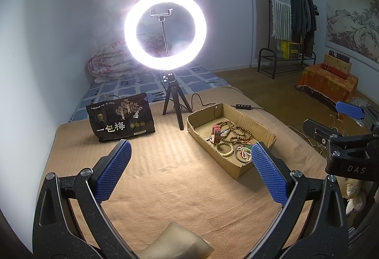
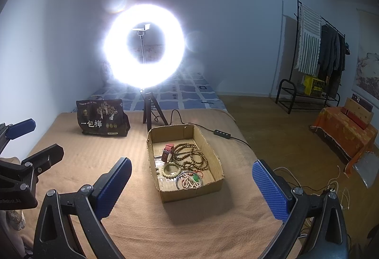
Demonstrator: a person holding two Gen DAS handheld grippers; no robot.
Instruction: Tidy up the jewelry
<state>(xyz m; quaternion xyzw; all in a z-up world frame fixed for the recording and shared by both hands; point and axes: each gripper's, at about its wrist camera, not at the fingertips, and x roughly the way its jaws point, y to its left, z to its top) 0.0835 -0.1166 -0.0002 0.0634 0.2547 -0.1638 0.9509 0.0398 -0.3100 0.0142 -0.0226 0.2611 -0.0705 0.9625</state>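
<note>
A shallow cardboard box (image 1: 265,133) (image 2: 214,164) lies on a tan blanket. It holds a red-strapped watch (image 2: 167,152), long brown bead strands (image 2: 193,157), a pale bead bracelet (image 2: 171,170), a metal bangle (image 2: 180,177) and a small white bead string with a green piece (image 2: 193,182). My left gripper (image 1: 190,154) is open and empty, above the blanket left of the box. My right gripper (image 2: 191,173) is open and empty, hovering in front of the box.
A lit ring light on a small tripod (image 1: 174,102) (image 2: 150,114) stands behind the box, its cable and switch (image 2: 221,134) trailing right. A black snack bag (image 1: 120,121) (image 2: 103,121) stands at the back left. The bed edge drops to a wooden floor (image 2: 272,121) on the right.
</note>
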